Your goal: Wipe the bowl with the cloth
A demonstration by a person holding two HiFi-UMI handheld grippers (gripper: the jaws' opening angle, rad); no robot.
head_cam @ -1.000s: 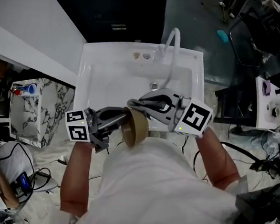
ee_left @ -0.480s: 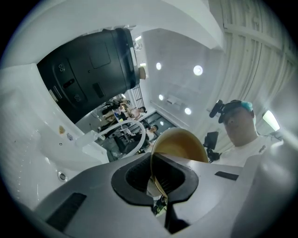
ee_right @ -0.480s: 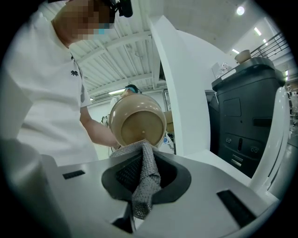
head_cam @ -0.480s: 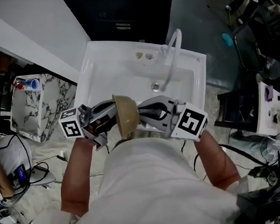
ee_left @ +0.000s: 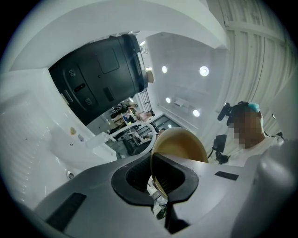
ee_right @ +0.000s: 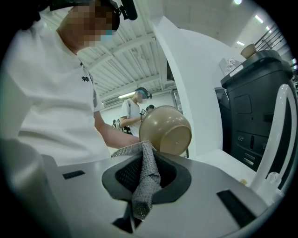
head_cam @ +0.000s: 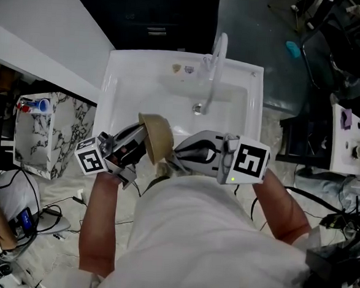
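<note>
Head view: a person stands at a white sink [head_cam: 119, 90] with both tools over its near edge. The bowl [head_cam: 156, 138] is in the air, tipped on its side, mouth to the left and base to the right.

Left hand-held gripper [head_cam: 142, 145]: clenched on the bowl's rim. Its own view shows the rim edge-on between the pads, one pad inside the bowl and one outside. The bite is thin, and the rest of the bowl hangs free beyond the jaws.

Right hand-held gripper [head_cam: 178, 157]: clamped on the cloth [ee_right: 146, 179], a grey mesh strip folded narrow. A short fan of cloth sticks out past the tips toward the bowl's outer wall, near the base. Whether it touches or is just short of it, I cannot tell.

Reading: the wipe looks to be on the outside of the bowl. The cloth is not at the inside.

Risks from here:
- The rim grip is the weak point. A push from the cloth on the far wall would lever the bowl about the pads, and it could twist or slip out. It would drop into the basin or onto the floor at the person's feet.
- Little cloth shows beyond the tips. Pressing hard could bring bare jaw tips onto the bowl.
- The cloth is held by a narrow fold, so drag across the smooth wall could pull it loose.
- The tap [head_cam: 214, 62] stands well apart behind, so it is of low concern.
</note>
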